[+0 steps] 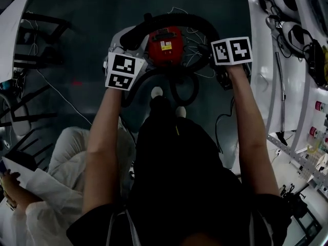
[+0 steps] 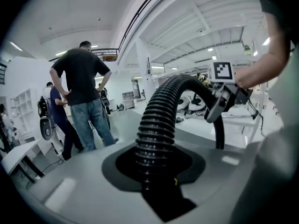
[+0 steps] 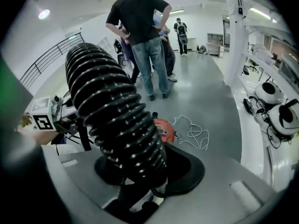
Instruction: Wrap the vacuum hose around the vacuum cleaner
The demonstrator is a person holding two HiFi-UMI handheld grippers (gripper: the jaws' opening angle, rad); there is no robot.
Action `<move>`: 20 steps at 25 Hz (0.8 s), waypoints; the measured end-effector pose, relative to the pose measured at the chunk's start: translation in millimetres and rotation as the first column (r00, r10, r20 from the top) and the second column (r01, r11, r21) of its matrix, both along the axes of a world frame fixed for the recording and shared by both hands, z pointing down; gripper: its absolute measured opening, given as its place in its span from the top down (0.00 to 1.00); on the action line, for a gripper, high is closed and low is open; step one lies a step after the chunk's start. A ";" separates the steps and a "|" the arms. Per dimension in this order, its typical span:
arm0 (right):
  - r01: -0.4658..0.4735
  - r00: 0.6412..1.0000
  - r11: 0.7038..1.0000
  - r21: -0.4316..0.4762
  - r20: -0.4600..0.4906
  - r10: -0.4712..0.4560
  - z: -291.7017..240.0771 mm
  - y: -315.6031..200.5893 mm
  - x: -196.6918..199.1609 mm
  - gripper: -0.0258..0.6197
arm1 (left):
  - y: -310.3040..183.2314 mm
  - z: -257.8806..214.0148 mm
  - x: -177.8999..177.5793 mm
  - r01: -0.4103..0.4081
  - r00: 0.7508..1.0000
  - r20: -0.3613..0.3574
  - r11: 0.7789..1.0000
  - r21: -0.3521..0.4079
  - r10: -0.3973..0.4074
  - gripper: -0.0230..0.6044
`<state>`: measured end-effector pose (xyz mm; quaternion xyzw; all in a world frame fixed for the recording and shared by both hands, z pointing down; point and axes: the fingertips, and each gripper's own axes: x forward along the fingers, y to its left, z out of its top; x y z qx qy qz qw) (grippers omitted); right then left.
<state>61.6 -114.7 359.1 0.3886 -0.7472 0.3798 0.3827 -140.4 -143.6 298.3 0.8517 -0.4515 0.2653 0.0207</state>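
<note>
Head view gives you the whole layout: the vacuum cleaner (image 1: 165, 45), a red body on the floor, sits between your two forearms. It carries a small yellow label (image 1: 166, 45) on top, with print too small to read. The right gripper view catches the same red body from a lower angle, and its pale label is no clearer there. The left gripper view does not show the vacuum cleaner at all.

The hose (image 1: 177, 18), black and ribbed, arcs over the far side of the vacuum cleaner. Its long axis runs left to right, from one of your grippers to the other. A second loop curls on the near side of the vacuum cleaner.

Your left gripper (image 2: 156, 176) is clamped on the hose, which rises straight up from the jaws and bends over toward your right. Your right gripper (image 3: 140, 185) also grips the hose, which leans up and to the left there.

Only the gripper views show the person (image 3: 140, 36) standing with hands on hips beyond the vacuum cleaner. A white cord (image 3: 194, 132) lies loose on the floor just beside the vacuum cleaner, clearest in the right gripper view. The marker cubes (image 1: 231, 50) bear black-and-white squares and no letters.
</note>
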 end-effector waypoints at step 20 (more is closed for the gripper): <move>0.042 0.990 0.986 -0.159 0.143 -0.019 -23.3 -2.8 -29.1 0.72 | -90.8 -27.9 18.1 -0.201 0.978 0.047 0.979 -0.019 0.201 0.76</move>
